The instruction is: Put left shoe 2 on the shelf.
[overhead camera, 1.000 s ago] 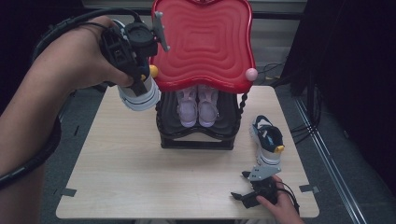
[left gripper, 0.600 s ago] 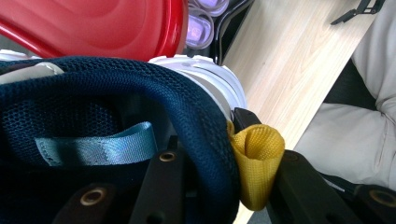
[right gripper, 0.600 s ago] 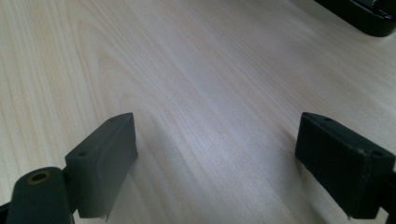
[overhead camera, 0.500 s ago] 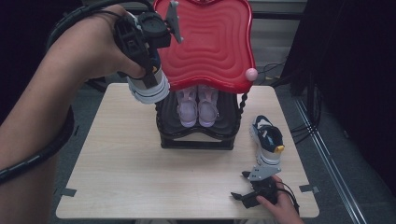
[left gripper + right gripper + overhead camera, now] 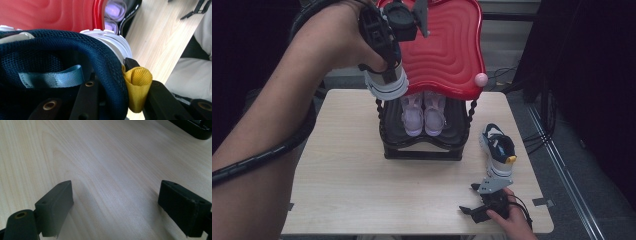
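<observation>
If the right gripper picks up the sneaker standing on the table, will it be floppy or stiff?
The sneaker probably keeps its shape: its white sole looks thick. Its mesh collar may fold under the jaws. The yellow heel loop seems soft, so it would likely bend.

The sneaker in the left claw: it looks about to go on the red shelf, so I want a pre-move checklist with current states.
1. Left claw gripping the sneaker at its heel collar: ok, jaws clamp the collar beside the yellow pull loop.
2. Sneaker lifted off the table: ok.
3. Red shelf top free of things where it shows: ok.
4. Lower tier: not ok for placing, the pale purple shoes fill it.
5. Right claw open and empty over the table: ok.
6. Second sneaker apart from the rack: ok.
</observation>
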Motion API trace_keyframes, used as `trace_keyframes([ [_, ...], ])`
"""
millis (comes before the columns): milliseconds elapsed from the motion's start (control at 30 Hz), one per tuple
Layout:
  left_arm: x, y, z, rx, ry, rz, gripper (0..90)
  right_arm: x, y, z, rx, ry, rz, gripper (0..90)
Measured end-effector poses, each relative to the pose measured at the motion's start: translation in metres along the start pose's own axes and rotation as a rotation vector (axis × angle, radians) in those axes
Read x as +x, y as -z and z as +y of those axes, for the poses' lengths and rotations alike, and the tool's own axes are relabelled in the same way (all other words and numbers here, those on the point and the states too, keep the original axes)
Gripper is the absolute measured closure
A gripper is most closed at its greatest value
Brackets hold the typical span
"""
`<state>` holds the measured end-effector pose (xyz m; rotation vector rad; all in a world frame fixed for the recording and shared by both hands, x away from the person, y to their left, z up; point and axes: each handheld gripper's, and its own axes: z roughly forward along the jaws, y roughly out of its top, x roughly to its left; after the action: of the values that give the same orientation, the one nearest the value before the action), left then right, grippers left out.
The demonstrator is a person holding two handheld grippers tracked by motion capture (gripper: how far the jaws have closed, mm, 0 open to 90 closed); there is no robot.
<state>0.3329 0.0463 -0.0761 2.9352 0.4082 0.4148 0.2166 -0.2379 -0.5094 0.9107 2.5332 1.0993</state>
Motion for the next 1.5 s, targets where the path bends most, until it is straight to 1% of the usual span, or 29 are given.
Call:
trace_keyframes([
  [33, 0.0, -0.001, 0.003, 0.008, -0.01, -0.004, 73.7, 0.0, 0.0, 0.0, 0.0, 0.0, 0.0, 11.9],
  [167, 0.002, -0.005, 0.011, -0.002, -0.032, -0.007, 73.7, 0.0, 0.0, 0.0, 0.0, 0.0, 0.0, 11.9],
  [200, 0.002, -0.006, 0.013, -0.004, -0.03, -0.005, 73.6, 0.0, 0.0, 0.0, 0.0, 0.0, 0.0, 11.9],
  [267, 0.003, -0.007, 0.017, -0.001, -0.043, -0.001, 73.6, 0.0, 0.0, 0.0, 0.0, 0.0, 0.0, 11.9],
  [333, 0.003, -0.007, 0.021, 0.009, -0.047, -0.001, 73.6, 0.0, 0.0, 0.0, 0.0, 0.0, 0.0, 11.9],
  [367, 0.004, -0.007, 0.023, 0.007, -0.057, 0.002, 73.6, 0.0, 0.0, 0.0, 0.0, 0.0, 0.0, 11.9],
  [400, 0.004, -0.007, 0.024, 0.0, -0.056, 0.002, 73.6, 0.0, 0.0, 0.0, 0.0, 0.0, 0.0, 11.9],
  [467, 0.005, -0.007, 0.028, 0.008, -0.074, 0.004, 73.6, 0.0, 0.0, 0.0, 0.0, -0.001, 0.0, 11.9],
  [533, 0.006, -0.007, 0.031, 0.003, -0.075, 0.005, 73.6, 0.0, 0.0, 0.0, 0.0, -0.002, 0.0, 11.9],
  [633, 0.009, -0.01, 0.036, 0.012, -0.087, 0.006, 73.5, 0.0, 0.0, 0.0, 0.001, -0.004, 0.002, 11.9],
  [667, 0.009, -0.011, 0.037, 0.007, -0.083, 0.005, 73.4, 0.0, 0.0, 0.0, 0.0, -0.003, 0.001, 11.9],
  [767, 0.012, -0.012, 0.042, 0.005, -0.101, 0.007, 73.3, 0.0, 0.0, 0.0, 0.001, -0.004, 0.002, 11.9],
  [933, 0.015, -0.014, 0.052, 0.007, -0.119, 0.008, 73.3, 0.0, 0.0, 0.0, -0.001, -0.002, 0.003, 12.0],
  [967, 0.016, -0.014, 0.054, 0.015, -0.131, 0.009, 73.3, 0.0, 0.0, 0.0, -0.001, -0.002, 0.003, 12.0],
  [1000, 0.016, -0.015, 0.055, 0.011, -0.129, 0.008, 73.3, 0.0, 0.0, 0.0, -0.002, -0.001, 0.004, 12.0],
  [1100, 0.019, -0.017, 0.06, 0.017, -0.15, 0.014, 73.2, 0.0, 0.0, 0.0, -0.001, -0.002, 0.004, 12.0],
  [1200, 0.02, -0.02, 0.063, 0.016, -0.16, 0.011, 73.1, 0.0, 0.0, 0.0, -0.001, -0.002, 0.004, 12.0],
  [1233, 0.021, -0.021, 0.064, 0.015, -0.151, 0.006, 73.1, 0.0, 0.0, 0.0, -0.002, -0.001, 0.005, 12.0],
  [1300, 0.024, -0.022, 0.067, 0.018, -0.186, 0.01, 72.9, 0.0, 0.0, 0.0, -0.001, -0.002, 0.005, 12.0],
  [1333, 0.024, -0.023, 0.068, 0.016, -0.179, 0.01, 72.9, 0.0, 0.0, 0.0, -0.001, -0.002, 0.005, 12.0],
  [1367, 0.025, -0.024, 0.069, 0.024, -0.19, 0.012, 72.9, -0.001, 0.0, 0.0, -0.002, 0.0, 0.006, 12.0],
  [1400, 0.025, -0.024, 0.07, 0.023, -0.182, 0.012, 72.9, 0.0, 0.0, 0.0, -0.001, -0.002, 0.006, 12.0],
  [1433, 0.027, -0.024, 0.071, 0.019, -0.194, 0.015, 72.9, 0.0, 0.0, 0.0, -0.001, -0.002, 0.006, 12.0],
  [1467, 0.028, -0.025, 0.071, 0.028, -0.202, 0.016, 72.8, -0.001, 0.0, 0.0, -0.002, -0.001, 0.005, 12.0],
  [1500, 0.028, -0.026, 0.072, 0.032, -0.201, 0.018, 72.9, -0.001, 0.0, 0.0, -0.003, 0.001, 0.004, 12.0],
])
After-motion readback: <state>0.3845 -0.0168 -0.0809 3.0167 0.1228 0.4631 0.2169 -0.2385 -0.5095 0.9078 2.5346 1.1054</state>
